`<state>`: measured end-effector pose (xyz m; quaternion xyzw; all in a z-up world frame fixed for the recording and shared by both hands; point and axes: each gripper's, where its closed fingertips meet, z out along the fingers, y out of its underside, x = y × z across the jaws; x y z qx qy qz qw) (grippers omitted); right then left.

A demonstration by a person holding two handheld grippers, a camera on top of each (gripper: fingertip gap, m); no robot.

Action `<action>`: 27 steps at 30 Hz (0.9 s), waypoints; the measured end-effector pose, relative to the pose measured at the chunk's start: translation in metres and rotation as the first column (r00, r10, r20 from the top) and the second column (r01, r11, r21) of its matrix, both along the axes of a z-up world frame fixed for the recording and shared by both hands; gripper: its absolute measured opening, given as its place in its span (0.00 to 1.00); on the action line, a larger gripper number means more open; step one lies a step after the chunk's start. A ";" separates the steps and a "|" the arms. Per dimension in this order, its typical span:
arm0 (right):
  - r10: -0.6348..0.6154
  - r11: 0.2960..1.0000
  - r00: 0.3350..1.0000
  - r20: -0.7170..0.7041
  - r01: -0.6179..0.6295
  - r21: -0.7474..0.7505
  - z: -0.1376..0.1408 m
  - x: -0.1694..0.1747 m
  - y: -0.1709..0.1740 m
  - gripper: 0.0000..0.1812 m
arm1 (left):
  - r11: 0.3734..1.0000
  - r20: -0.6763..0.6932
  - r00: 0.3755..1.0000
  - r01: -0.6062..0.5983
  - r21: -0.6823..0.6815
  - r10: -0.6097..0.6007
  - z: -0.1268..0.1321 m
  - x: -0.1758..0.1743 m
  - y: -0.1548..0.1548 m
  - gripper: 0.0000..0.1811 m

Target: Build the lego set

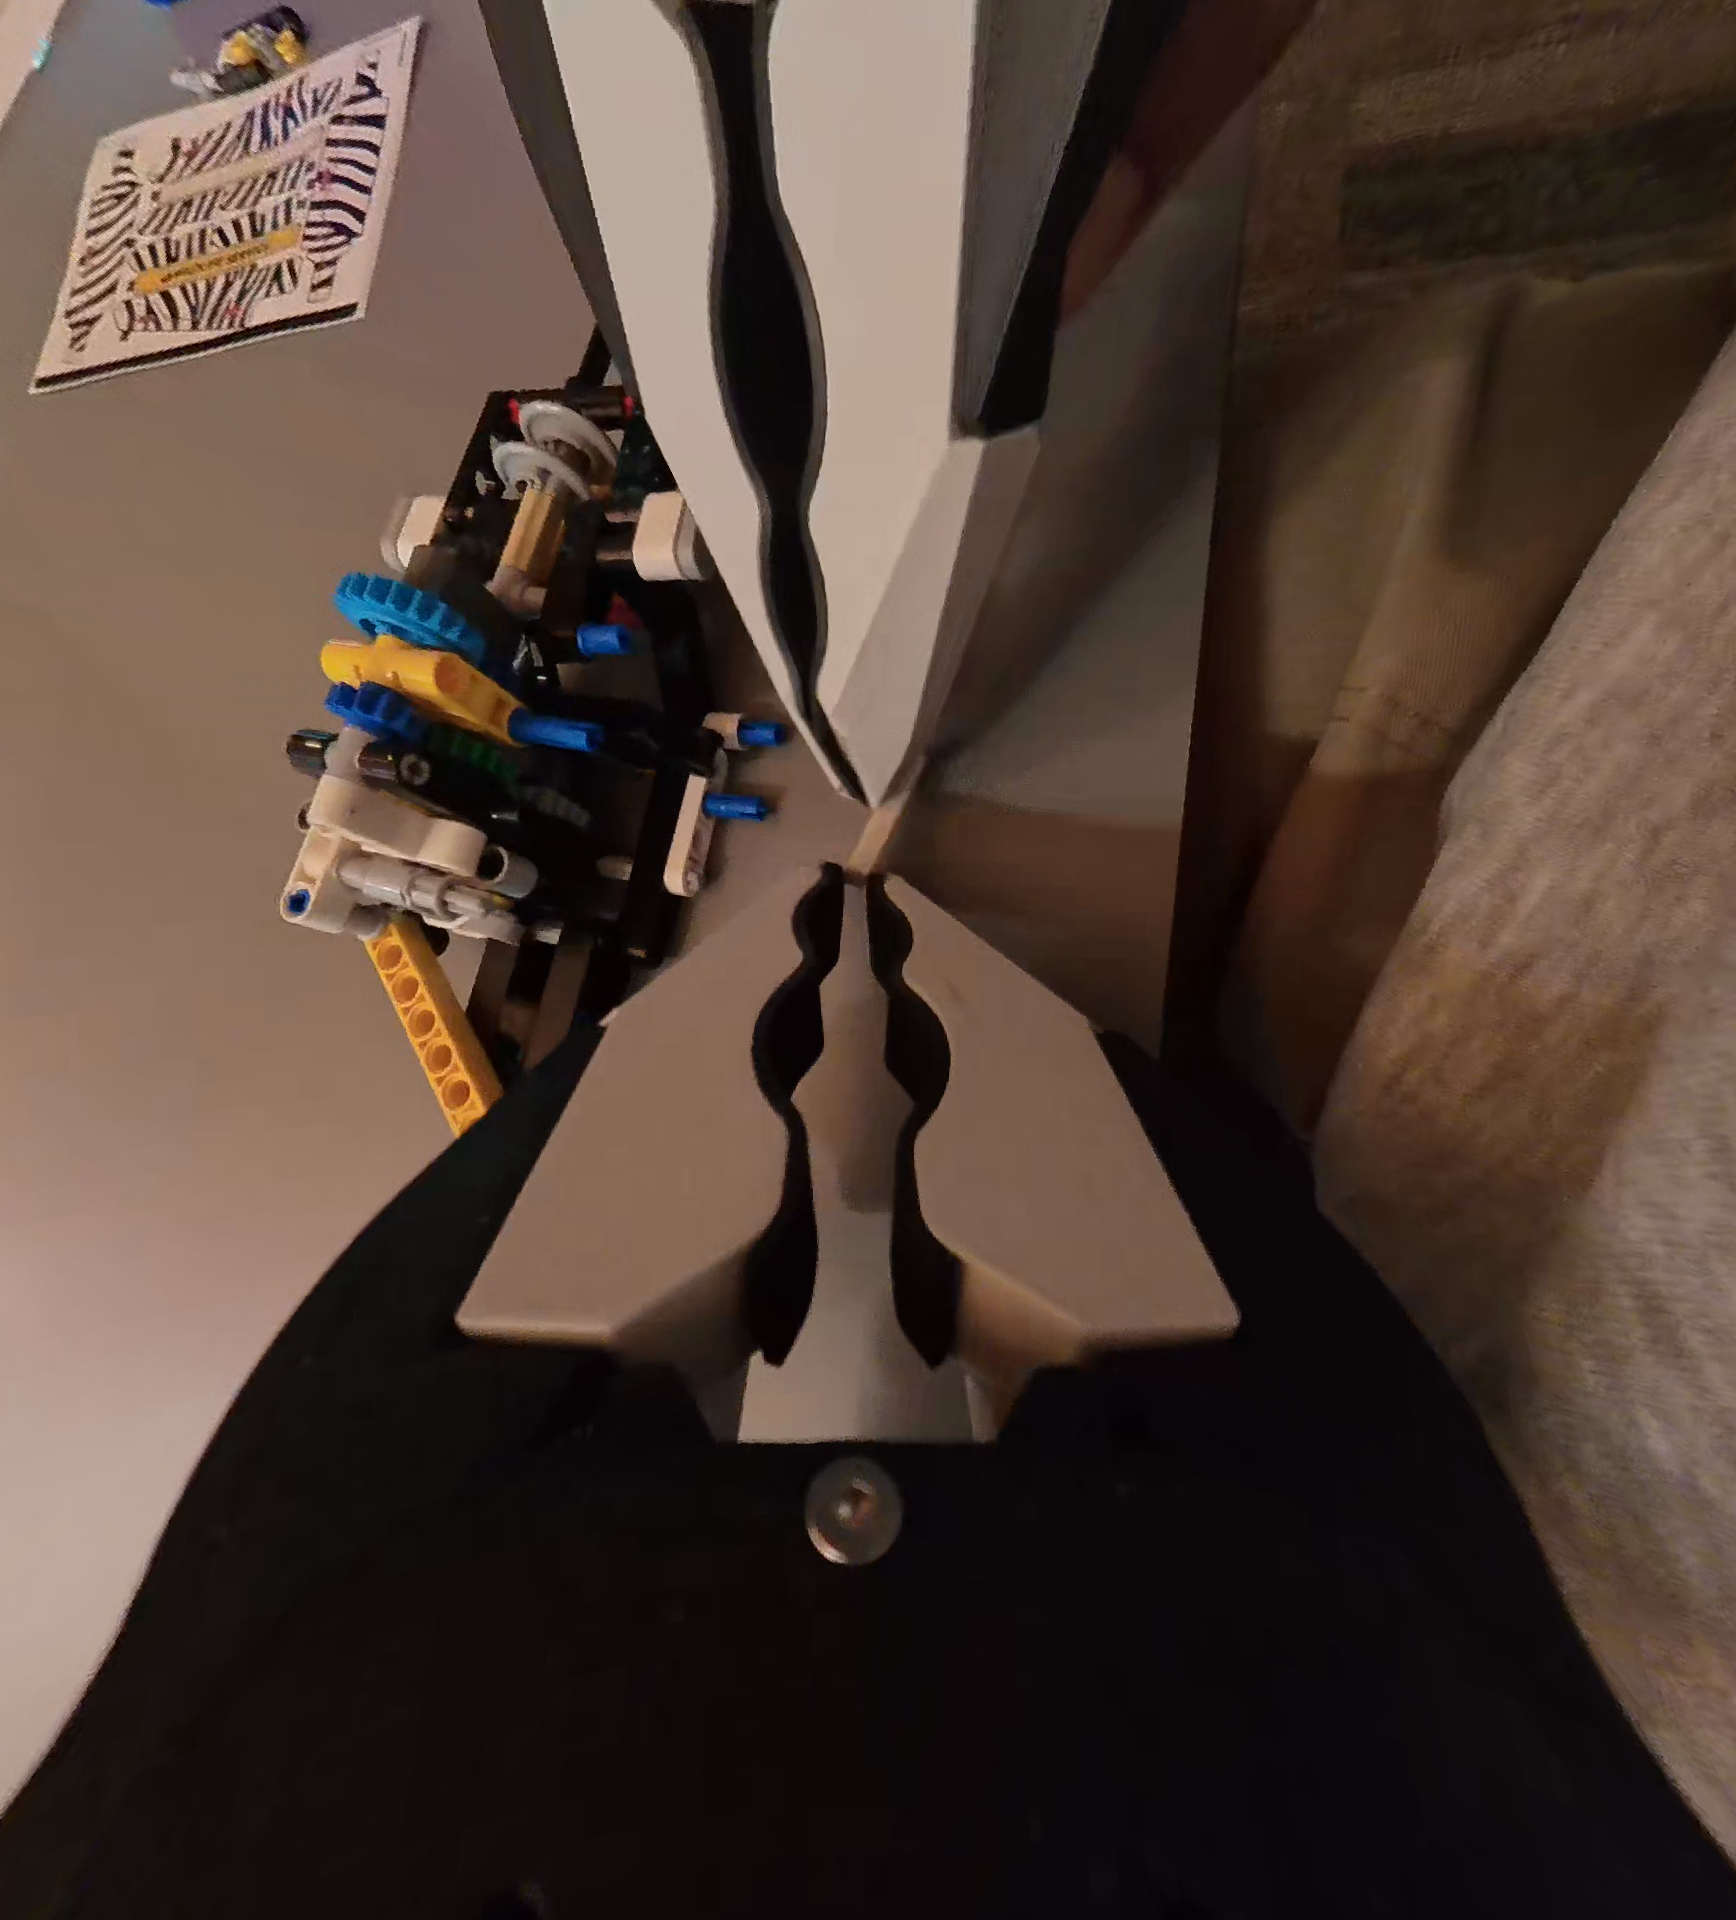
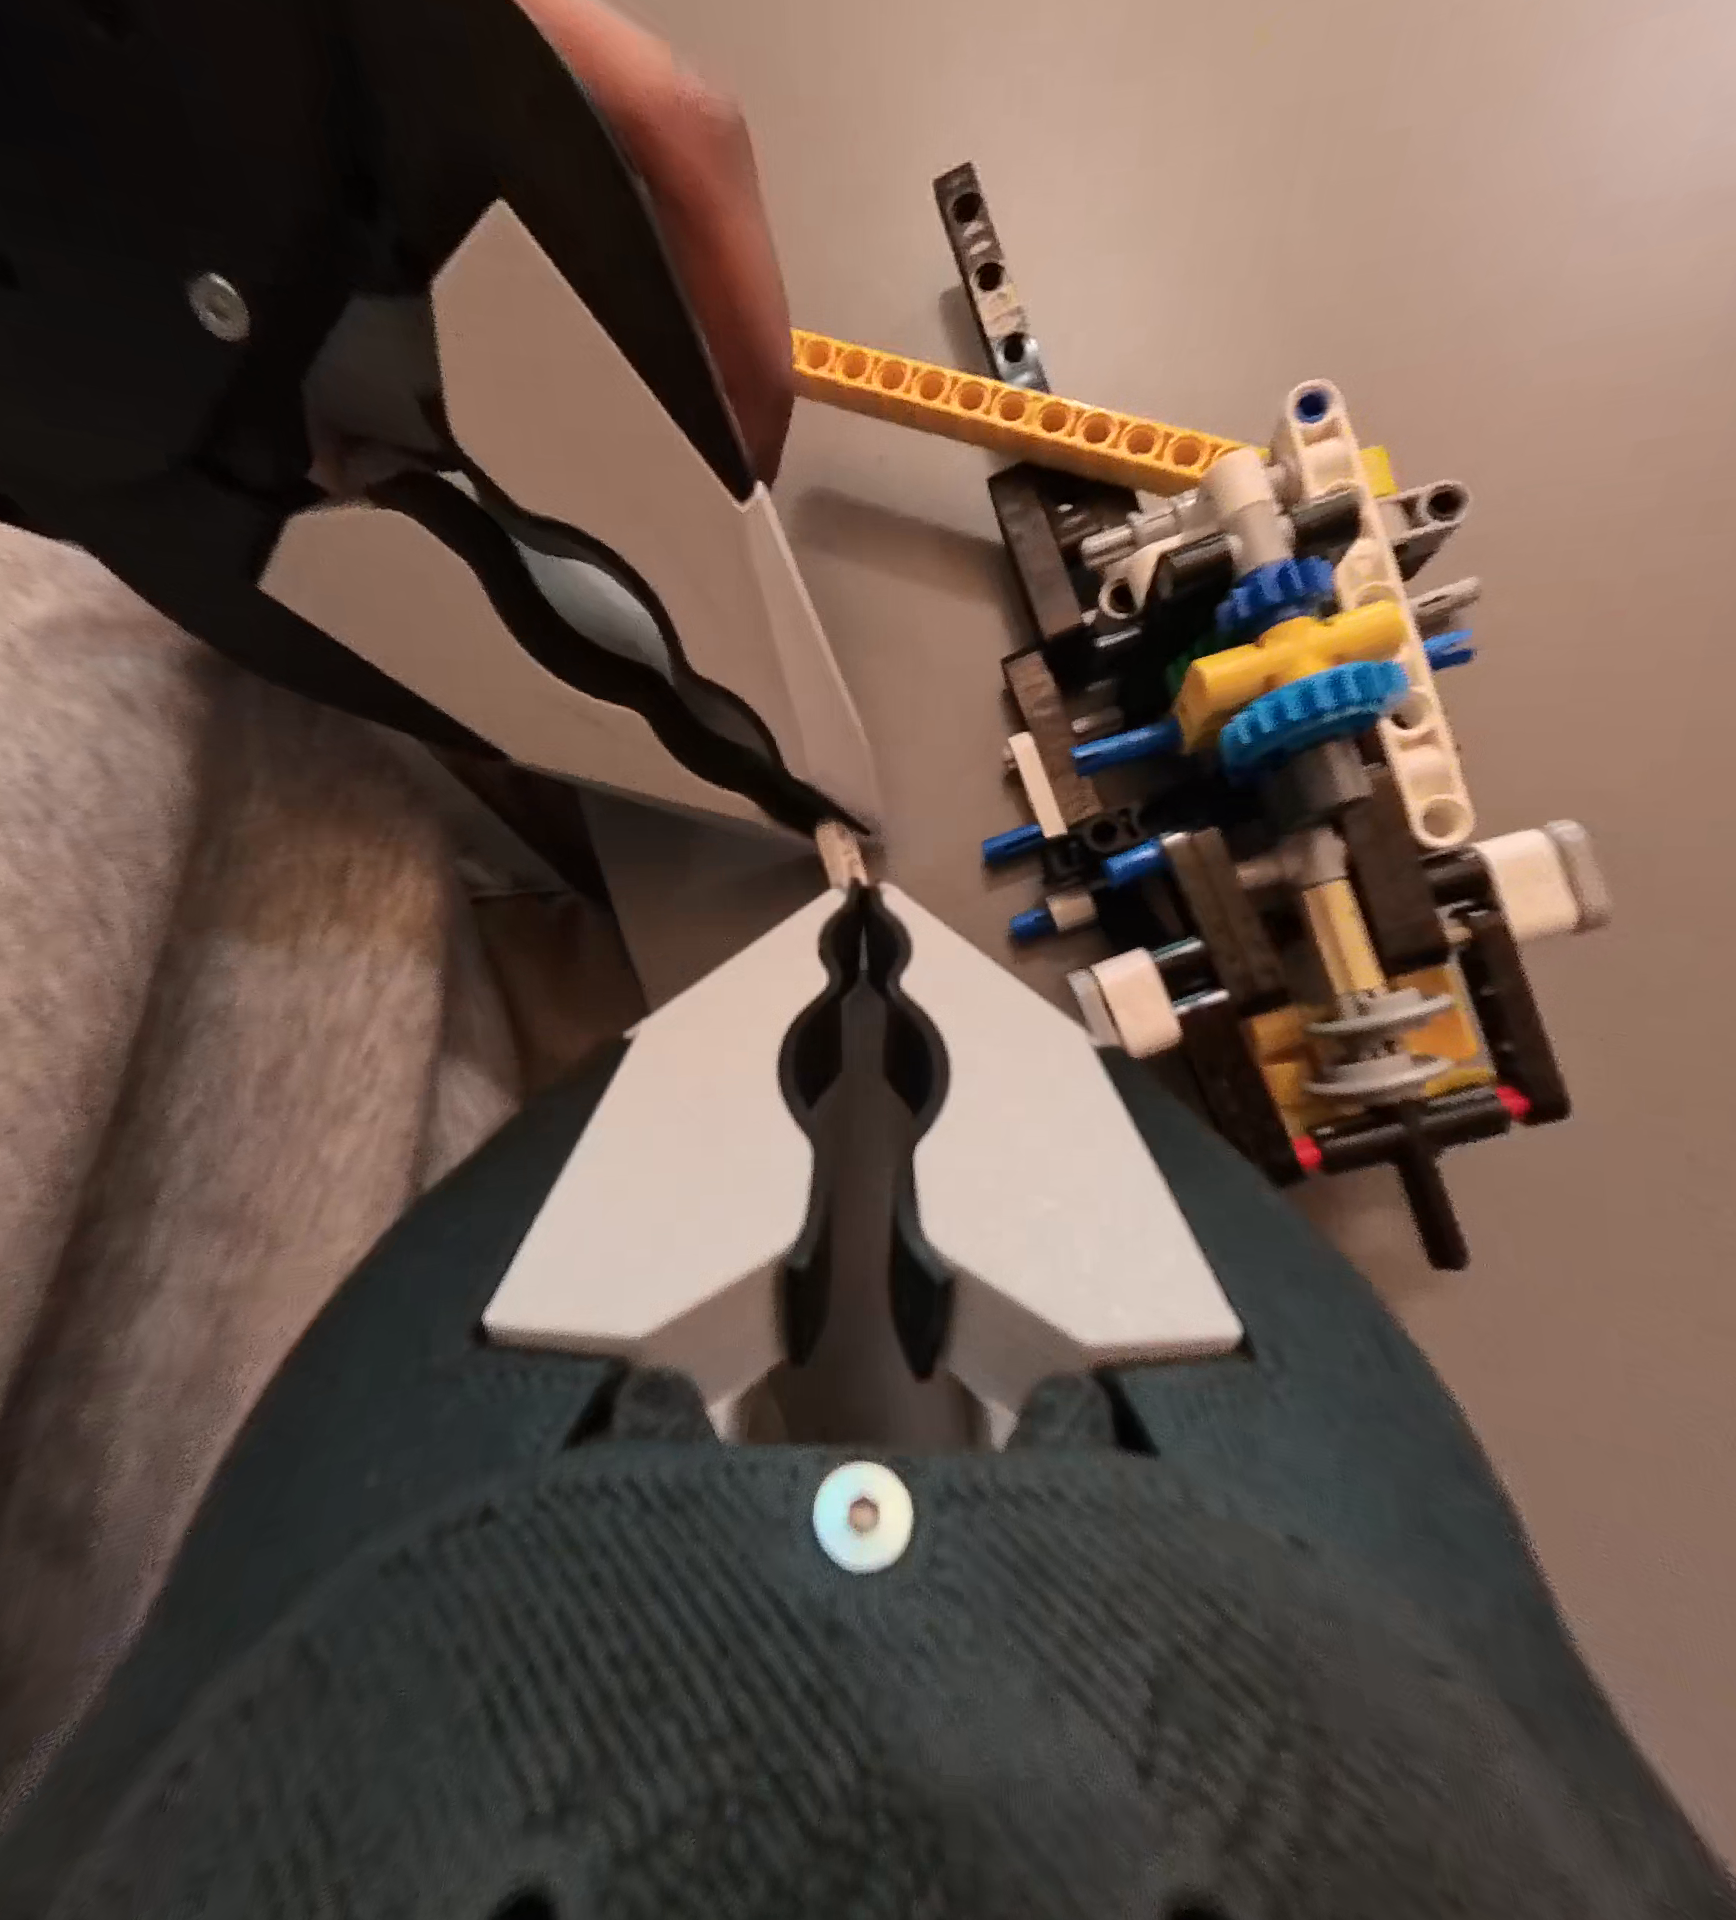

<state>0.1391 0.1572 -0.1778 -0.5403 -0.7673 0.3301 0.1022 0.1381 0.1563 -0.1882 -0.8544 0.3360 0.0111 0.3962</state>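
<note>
Mid-frame, the left tool (image 1: 848, 878) and right tool (image 2: 859, 891) meet tip to tip, both clenched on one small tan pin (image 2: 840, 860), the half-built lego chassis (image 2: 1279, 790) resting on the tabletop (image 2: 1622, 260) just beside them.

No legible text anywhere

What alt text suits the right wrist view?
Two tongs, the right and the left, meet tip to tip, both pinching a small tan piece. Beside them a partly built lego model lies on the grey table.
</note>
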 end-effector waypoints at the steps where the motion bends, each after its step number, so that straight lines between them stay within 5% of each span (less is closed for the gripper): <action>1: 0.003 1.000 1.000 -0.012 -0.002 0.025 0.000 0.000 0.001 0.00 | 1.000 -0.002 1.000 -0.003 -0.002 0.003 0.000 0.000 0.000 0.02; 12: 0.111 0.948 0.982 -0.155 -0.058 0.313 -0.004 -0.003 0.014 0.04 | 0.997 0.031 0.998 -0.059 -0.057 0.061 -0.001 -0.010 0.003 0.02; 27: 0.095 0.916 0.980 -0.175 -0.017 0.400 -0.005 -0.012 0.018 0.00 | 0.992 0.073 0.993 -0.086 -0.091 0.093 0.004 -0.016 0.001 0.08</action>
